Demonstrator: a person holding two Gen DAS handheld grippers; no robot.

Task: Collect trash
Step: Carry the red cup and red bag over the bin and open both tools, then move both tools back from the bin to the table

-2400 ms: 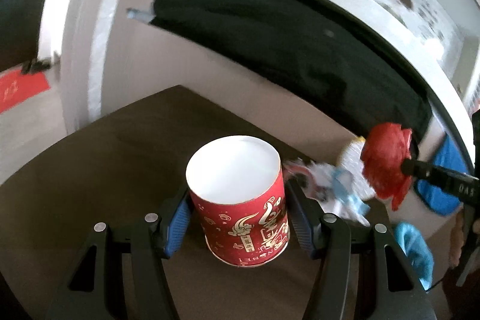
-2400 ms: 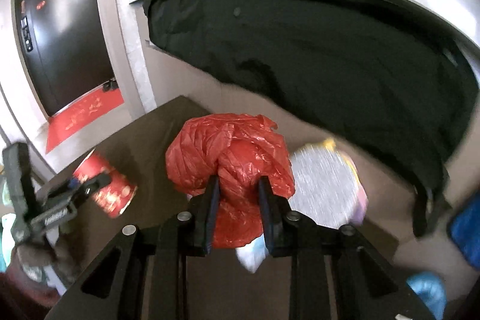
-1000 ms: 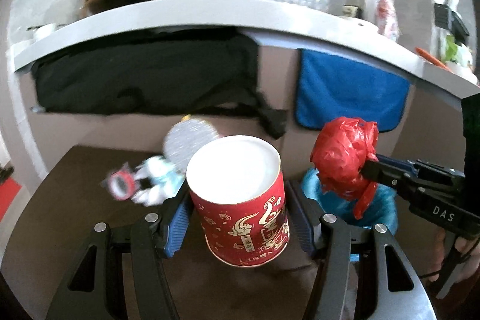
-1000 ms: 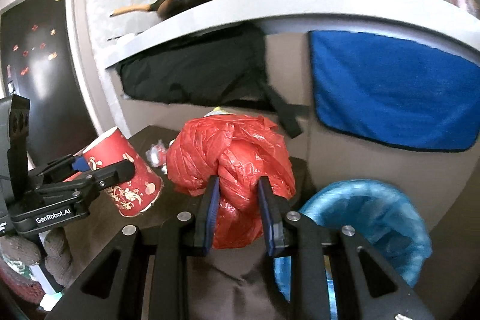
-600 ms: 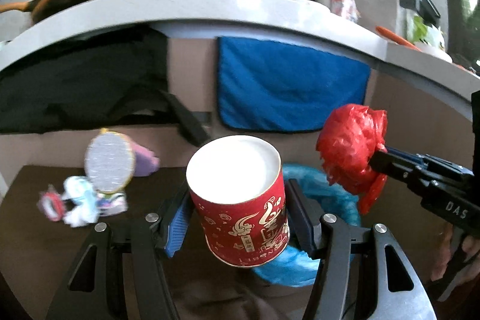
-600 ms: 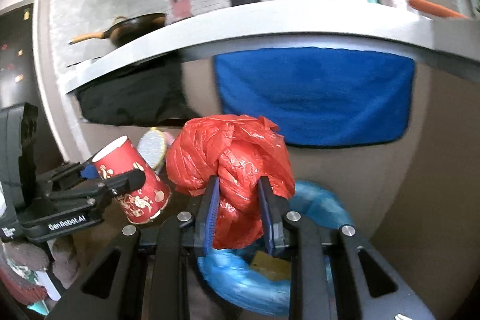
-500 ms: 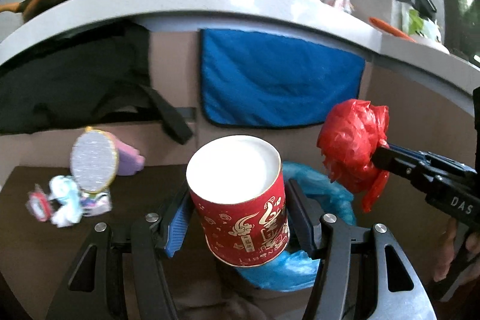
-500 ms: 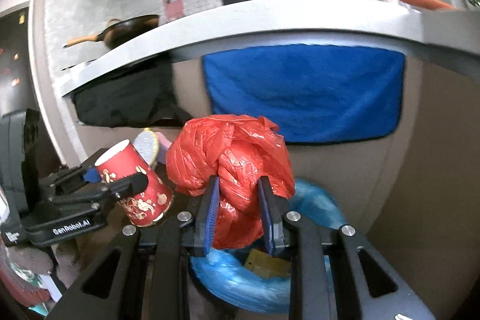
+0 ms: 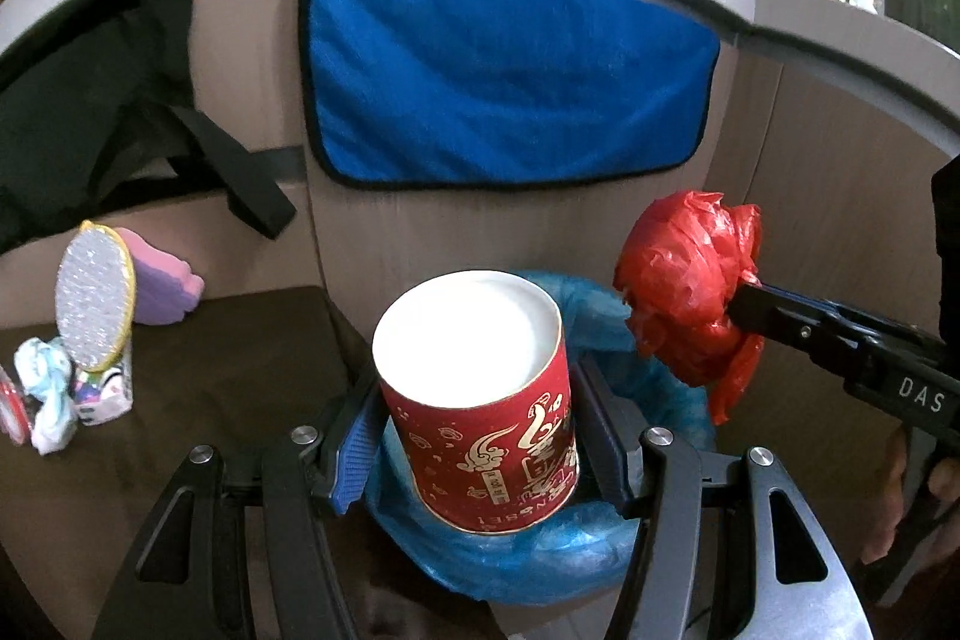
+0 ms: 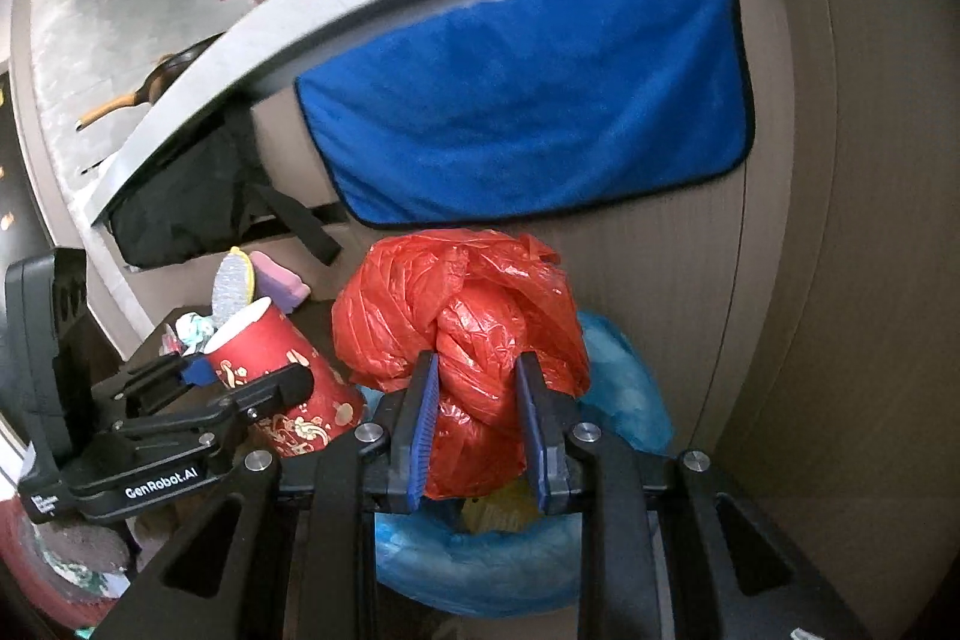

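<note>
Crumpled red plastic bag (image 10: 462,334), red-gold paper cup (image 9: 480,400)

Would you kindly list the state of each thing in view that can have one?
left gripper: jaws shut on the red paper cup.
red paper cup: held upright, over the bin.
right gripper: jaws shut on the red plastic bag.
red plastic bag: bunched up.
blue-lined bin: open, some yellow trash inside.
blue towel: hanging flat.

Black tongs (image 10: 480,418) with blue ribbed pads, silver screws; white "GenRobot.AI" and "DAS" lettering
</note>
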